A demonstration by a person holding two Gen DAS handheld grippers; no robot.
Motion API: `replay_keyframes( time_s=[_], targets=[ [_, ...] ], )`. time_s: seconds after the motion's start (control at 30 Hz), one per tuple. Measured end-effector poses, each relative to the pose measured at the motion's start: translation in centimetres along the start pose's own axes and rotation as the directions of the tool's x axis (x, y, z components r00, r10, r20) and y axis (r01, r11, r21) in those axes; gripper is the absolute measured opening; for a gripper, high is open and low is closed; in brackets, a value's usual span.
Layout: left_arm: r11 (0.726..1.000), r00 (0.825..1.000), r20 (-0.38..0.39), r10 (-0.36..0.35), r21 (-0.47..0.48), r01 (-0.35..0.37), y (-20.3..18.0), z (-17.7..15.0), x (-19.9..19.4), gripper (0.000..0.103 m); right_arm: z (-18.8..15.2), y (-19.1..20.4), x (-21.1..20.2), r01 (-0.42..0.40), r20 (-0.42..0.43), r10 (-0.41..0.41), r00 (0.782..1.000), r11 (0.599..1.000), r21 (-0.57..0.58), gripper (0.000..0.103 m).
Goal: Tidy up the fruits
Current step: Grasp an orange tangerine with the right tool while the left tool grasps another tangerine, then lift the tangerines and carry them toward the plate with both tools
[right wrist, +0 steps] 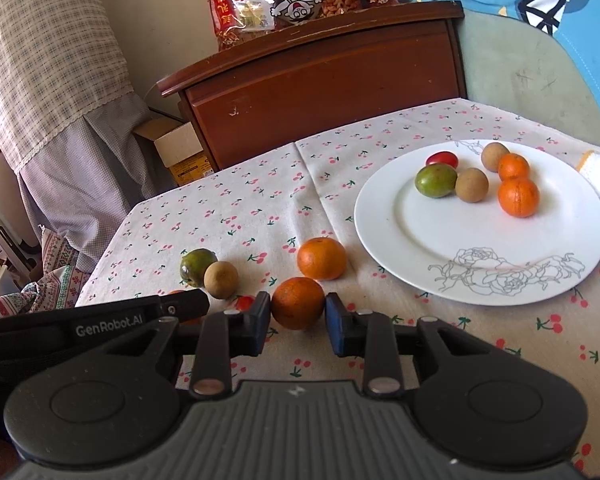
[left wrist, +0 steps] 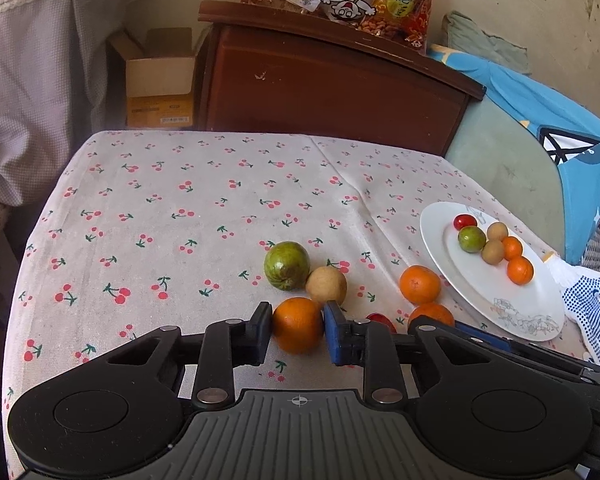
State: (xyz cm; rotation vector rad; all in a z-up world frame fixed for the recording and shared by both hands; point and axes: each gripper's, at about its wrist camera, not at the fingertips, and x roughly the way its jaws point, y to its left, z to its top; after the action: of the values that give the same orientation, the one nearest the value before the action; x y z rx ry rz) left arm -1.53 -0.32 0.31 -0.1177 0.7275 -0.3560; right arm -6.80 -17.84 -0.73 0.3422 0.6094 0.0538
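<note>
Both pairs of jaws pinch a fruit each: the left gripper (left wrist: 298, 326) clamps one orange (left wrist: 298, 325) and the right gripper (right wrist: 298, 310) another orange (right wrist: 298, 303), both resting on the table (left wrist: 160, 208) short of the white plate (right wrist: 420, 240). Gripping across the widest part likely keeps them from rolling. Six fruits already sit on that plate; a green fruit (left wrist: 287, 265), a longan (left wrist: 326, 285) and a third orange (right wrist: 321, 259) lie beside it.
</note>
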Motion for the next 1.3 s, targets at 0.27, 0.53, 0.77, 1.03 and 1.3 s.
replay_keyframes(
  time_s=[0.27,0.53,0.77,1.03,1.3],
  targets=[
    [1.0,1.0,-0.003,-0.004,-0.008,0.004,-0.2,-0.4,-0.7,0.026,-0.4,0.3,-0.9,0.001,-0.011,-0.001,1.0,1.0,-0.011,0.03],
    [1.0,1.0,0.014,-0.022,-0.007,0.022,-0.9,-0.4,-1.9,0.026,0.0,-0.2,-2.4,0.012,0.013,-0.012,1.0,1.0,0.007,0.03],
    [0.999,0.998,0.033,-0.046,-0.004,0.046,-1.8,0.0,-2.5,0.026,0.7,-1.3,-3.7,0.038,0.046,-0.039,0.998,0.999,0.035,0.03],
    [0.999,0.999,0.014,-0.043,-0.006,0.043,-1.4,-0.5,-2.0,0.026,0.4,-2.0,-3.6,0.045,0.037,-0.048,0.998,0.997,0.067,0.03],
    [0.994,0.994,-0.019,-0.105,0.022,0.105,-2.5,-1.0,-1.4,0.028,0.4,-2.3,-3.3,0.057,0.03,-0.059,0.998,0.995,0.082,0.03]
  ],
)
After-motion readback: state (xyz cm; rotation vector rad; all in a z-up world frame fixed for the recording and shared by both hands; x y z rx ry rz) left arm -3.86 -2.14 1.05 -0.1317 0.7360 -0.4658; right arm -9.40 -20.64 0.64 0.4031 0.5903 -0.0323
